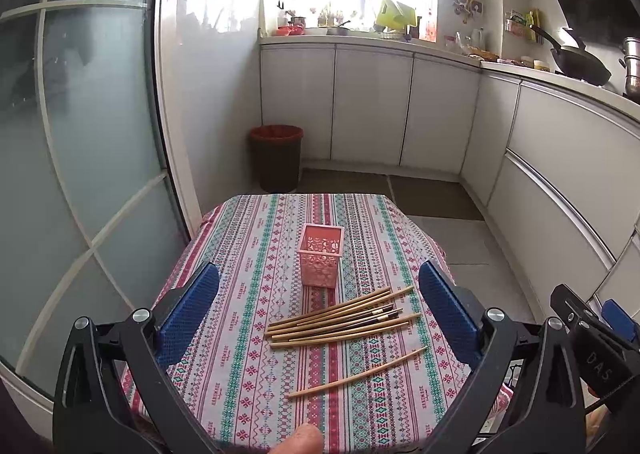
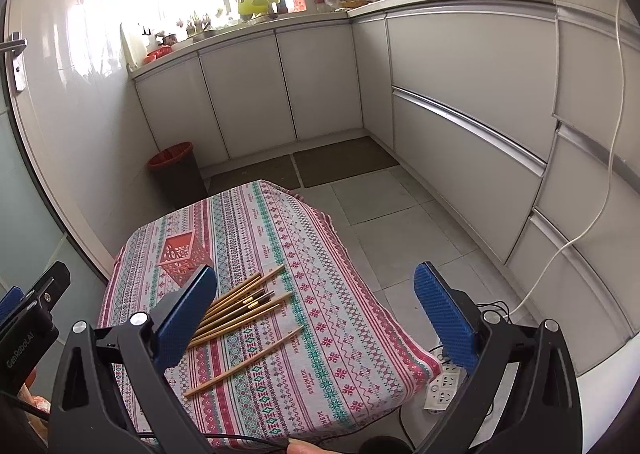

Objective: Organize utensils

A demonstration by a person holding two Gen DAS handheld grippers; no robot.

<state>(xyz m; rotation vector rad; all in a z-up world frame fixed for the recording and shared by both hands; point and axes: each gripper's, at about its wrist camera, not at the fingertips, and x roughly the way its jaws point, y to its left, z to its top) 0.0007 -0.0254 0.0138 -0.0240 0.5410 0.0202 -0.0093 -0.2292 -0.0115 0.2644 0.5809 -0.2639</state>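
A: Chopsticks (image 1: 344,318) lie in a loose fan on the counter (image 1: 248,254), just in front of the pink holder (image 1: 321,260). One single chopstick (image 1: 358,372) lies apart, nearer to us.

B: And the holder is empty?

A: It looks empty from here, and it stands upright. Both tools are free: the left hand-held gripper (image 1: 319,314) is wide open and holds nothing, and the right hand-held gripper (image 2: 320,318) is the same, above the near right part of the cloth.

B: How will the sticks behave?

A: I think they are light, thin and stiff, and round, so they may roll or slip between the pads. The pile is crossed, so taking one may move the others.

B: Where to hold?

A: I would take the single one first, near its middle, so it does not tip. The holder is light too and may fall over if a stick pushes it.
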